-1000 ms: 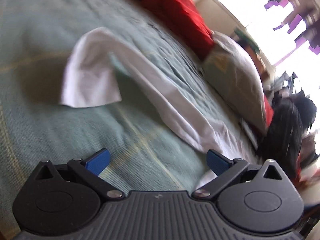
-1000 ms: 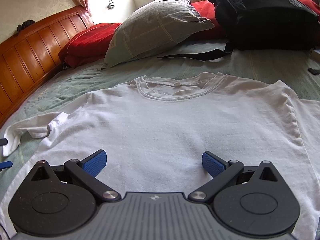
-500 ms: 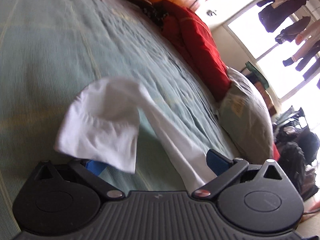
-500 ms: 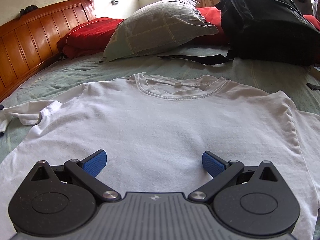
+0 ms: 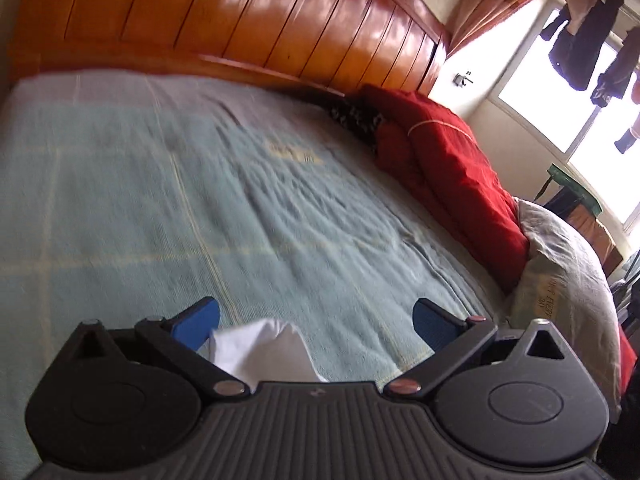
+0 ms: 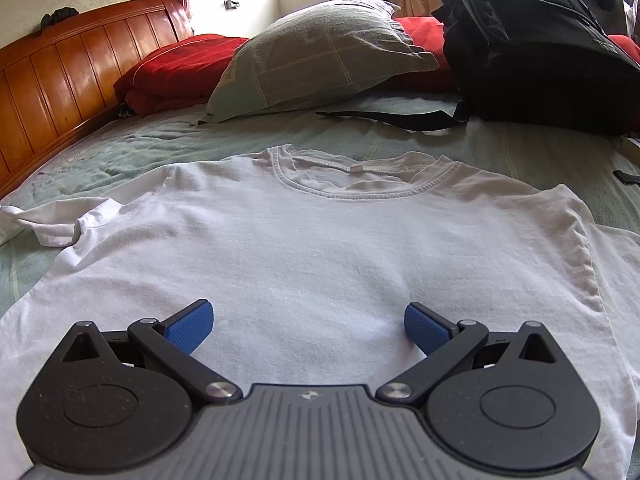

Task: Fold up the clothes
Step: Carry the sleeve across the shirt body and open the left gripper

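— Garment status?
— White T-shirt point(image 6: 320, 248) lies flat on the green bedspread point(image 6: 120, 148), collar away from the camera, one sleeve point(image 6: 60, 220) crumpled.
— Right gripper point(image 6: 306, 326)?
— Over the shirt's lower half, blue pads point(image 6: 188, 326) spread apart, gripping nothing.

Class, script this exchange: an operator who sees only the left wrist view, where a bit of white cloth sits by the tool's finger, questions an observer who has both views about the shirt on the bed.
Operator: What is the white scrap at the left tool part of?
Observer: Probably the twisted sleeve of a white T-shirt, which lies spread flat, collar away from the right tool.
Operator: Is the right tool gripping it?
Observer: No. Its jaws stand wide open over the shirt's lower body.
Operator: Anything past the collar?
Observer: A black backpack, its strap trailing across the bedcover toward the shirt.
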The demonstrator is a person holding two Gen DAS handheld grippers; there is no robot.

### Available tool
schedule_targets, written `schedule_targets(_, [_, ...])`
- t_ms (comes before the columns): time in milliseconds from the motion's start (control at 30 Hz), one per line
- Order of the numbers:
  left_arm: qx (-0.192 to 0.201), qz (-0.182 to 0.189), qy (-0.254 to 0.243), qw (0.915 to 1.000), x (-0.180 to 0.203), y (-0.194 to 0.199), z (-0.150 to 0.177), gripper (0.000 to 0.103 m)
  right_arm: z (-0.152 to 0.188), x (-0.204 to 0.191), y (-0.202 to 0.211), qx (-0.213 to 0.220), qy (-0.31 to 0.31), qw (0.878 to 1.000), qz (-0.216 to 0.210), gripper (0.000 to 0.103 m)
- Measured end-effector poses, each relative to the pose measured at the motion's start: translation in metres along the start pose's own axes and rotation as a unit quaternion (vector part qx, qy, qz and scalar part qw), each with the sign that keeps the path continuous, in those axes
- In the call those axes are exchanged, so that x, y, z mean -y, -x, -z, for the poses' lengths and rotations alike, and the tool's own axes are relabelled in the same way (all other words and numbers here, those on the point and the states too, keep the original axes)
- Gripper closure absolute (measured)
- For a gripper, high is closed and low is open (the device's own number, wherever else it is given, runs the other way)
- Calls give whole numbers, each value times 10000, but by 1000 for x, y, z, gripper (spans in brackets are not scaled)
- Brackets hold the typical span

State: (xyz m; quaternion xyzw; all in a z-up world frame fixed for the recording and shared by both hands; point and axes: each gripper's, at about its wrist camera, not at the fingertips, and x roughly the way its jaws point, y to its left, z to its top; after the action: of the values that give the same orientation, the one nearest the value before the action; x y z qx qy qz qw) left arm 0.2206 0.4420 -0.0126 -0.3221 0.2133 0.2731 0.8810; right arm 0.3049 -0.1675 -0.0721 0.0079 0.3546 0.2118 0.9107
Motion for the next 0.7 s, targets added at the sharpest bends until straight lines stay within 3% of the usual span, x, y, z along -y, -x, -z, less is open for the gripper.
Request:
schedule_targets(67, [-40,112,-134,9998,5,12,8,1,0,0,0,2,-9,10000,-10,0])
schedule_targets(167, [-386,564,-200,9975,10,24,29,1,0,2,1,7,-27,10000,-26,0])
schedule_targets(300, [-930,933,-402,9905,25,8,52,1,0,2,2,23,-51,10000,-37,0])
schedule_targets(467, [-1003,761,-460,9910,32,-40,40,1,-1,3,2,63,-103,9999,-59,0])
schedule_targets(600, [-809,539,-441,9943,31,-74,16,1,-2,2,0,106,-126,9998,-54,0])
schedule_targets(700, [-568,526,-554,9955,34,-76,3,1,-2,0,-3,132,-64,9999,7,0])
